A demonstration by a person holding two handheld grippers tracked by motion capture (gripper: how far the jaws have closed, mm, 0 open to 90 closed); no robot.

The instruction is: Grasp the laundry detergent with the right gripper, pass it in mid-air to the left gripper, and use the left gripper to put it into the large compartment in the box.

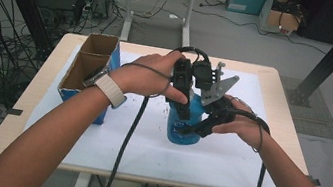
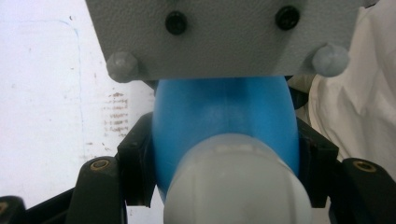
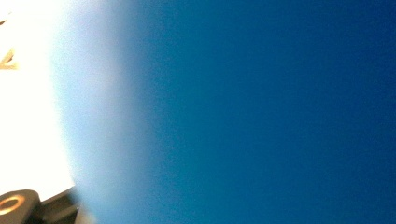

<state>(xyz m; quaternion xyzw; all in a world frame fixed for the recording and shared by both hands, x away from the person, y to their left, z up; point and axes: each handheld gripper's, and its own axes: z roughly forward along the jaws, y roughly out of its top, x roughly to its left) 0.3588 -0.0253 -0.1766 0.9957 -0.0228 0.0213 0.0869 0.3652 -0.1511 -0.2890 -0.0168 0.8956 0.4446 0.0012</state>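
High view: both my claws, left gripper (image 1: 180,107) and right gripper (image 1: 199,126), clamp the blue bottle (image 1: 184,127) beside the cardboard box (image 1: 88,68); next, I judge, twist its cap (image 2: 238,182).

On the table stand one blue bottle (image 1: 184,127) at centre and one cardboard box (image 1: 88,68) at nine o'clock, with two grippers meeting at the bottle.

even soft room light; right gripper view blurred, blown-out white at left.
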